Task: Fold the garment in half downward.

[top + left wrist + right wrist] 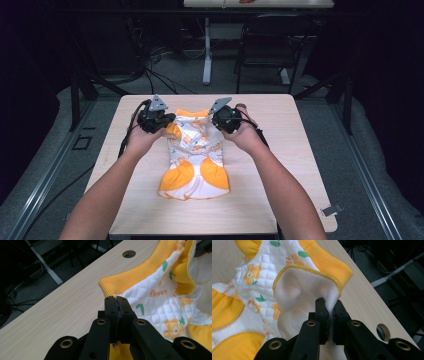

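A small quilted child's garment point(195, 155), white with orange flowers and orange panels, lies on the wooden table point(280, 150), its far end lifted by both grippers. My left gripper point(167, 121) is shut on the garment's left edge just below the orange ribbed band point(130, 277); the jaws pinch thin fabric point(160, 305) at my left gripper's tip point(116, 300). My right gripper point(216, 121) is shut on the right edge; fleecy white lining point(307, 287) is squeezed at my right gripper's tip point(329, 304). The near end of the garment rests flat on the table.
A round cable hole point(383, 332) is cut in the tabletop near the right gripper, and the same kind of hole point(129, 253) shows beyond the left gripper. A chair point(265, 45) and a table leg point(206, 50) stand past the far edge. Bare wood surrounds the garment.
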Motion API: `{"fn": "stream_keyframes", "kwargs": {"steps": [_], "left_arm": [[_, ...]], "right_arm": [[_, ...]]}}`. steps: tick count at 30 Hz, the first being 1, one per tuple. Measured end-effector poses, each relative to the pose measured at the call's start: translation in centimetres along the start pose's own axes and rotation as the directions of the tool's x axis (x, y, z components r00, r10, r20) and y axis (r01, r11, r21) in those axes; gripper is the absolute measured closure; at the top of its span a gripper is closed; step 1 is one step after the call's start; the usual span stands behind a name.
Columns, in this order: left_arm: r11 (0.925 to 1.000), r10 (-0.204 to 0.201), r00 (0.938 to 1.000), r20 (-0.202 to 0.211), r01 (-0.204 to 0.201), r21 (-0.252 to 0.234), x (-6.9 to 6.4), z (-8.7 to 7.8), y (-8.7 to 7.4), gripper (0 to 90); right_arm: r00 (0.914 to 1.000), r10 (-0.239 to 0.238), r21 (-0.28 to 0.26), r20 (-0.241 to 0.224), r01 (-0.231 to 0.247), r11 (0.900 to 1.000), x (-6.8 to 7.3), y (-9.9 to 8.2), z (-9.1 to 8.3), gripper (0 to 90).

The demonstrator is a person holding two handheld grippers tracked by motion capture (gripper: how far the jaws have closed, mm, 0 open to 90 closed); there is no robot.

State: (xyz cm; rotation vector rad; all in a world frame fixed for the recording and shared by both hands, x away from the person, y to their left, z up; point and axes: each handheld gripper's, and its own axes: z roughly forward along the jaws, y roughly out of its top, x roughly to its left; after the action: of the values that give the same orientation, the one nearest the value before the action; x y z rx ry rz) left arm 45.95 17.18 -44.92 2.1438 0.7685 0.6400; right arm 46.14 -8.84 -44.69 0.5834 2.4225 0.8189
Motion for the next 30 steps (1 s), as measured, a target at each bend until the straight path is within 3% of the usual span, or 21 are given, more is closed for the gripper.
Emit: {"fn": "stream_keyframes", "kwargs": {"steps": [7, 14, 20, 30], "left_arm": [[1.0, -0.003, 0.9998, 0.021, 0.003, -0.003, -0.5, 0.0, -0.9, 88.3], [0.9996, 0.024, 0.9985, 0.048, -0.023, -0.014, -1.5, -0.6, -2.0, 88.3], [0.9992, 0.036, 0.9963, 0.078, -0.035, -0.021, -2.5, -1.2, -2.8, 88.3], [0.9981, 0.058, 0.9917, 0.114, -0.056, -0.025, -3.8, -1.6, -4.3, 88.3]], "right_arm": [[0.9984, -0.056, 0.019, 0.006, 0.056, 0.9983, 1.0, -0.4, -0.1, 85.0], [0.9946, -0.103, 0.027, -0.002, 0.103, 0.9943, 2.3, -1.1, -0.5, 84.9], [0.9958, -0.091, 0.01, -0.013, 0.091, 0.9958, 3.6, -2.1, -0.9, 84.8], [0.9944, -0.1, 0.026, -0.033, 0.101, 0.9945, 5.5, -3.7, -1.3, 84.6]]}}
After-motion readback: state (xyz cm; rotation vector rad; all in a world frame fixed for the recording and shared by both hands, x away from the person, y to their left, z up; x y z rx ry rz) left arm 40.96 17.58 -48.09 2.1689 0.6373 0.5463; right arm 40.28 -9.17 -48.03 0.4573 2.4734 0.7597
